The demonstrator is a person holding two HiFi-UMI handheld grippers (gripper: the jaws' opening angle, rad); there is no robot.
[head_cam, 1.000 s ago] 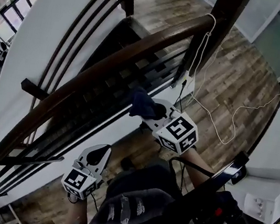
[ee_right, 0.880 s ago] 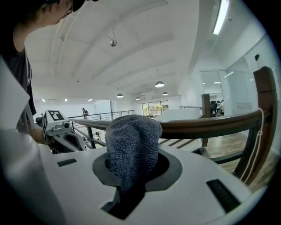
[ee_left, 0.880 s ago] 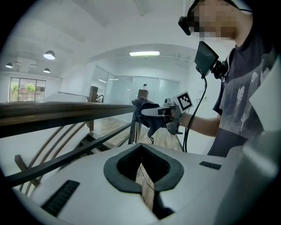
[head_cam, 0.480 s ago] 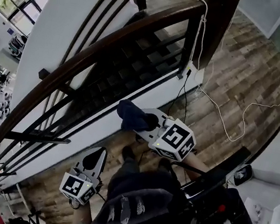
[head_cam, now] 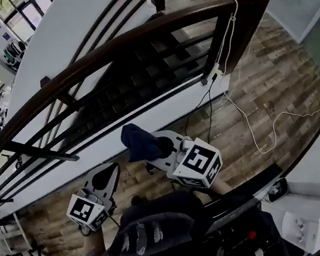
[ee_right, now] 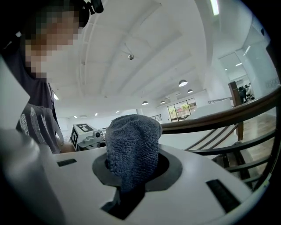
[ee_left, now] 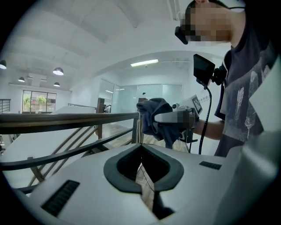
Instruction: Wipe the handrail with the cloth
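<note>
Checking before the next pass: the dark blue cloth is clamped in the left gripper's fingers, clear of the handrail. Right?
No. The dark blue cloth is clamped in the right gripper's fingers, as the right gripper view shows, clear of the handrail.

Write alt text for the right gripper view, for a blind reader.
A bunched grey-blue terry cloth is clamped in the tongs of the right gripper and fills the centre of the view. Behind it, to the right, a dark brown wooden handrail curves away above dark balusters, under a white ceiling.
</note>
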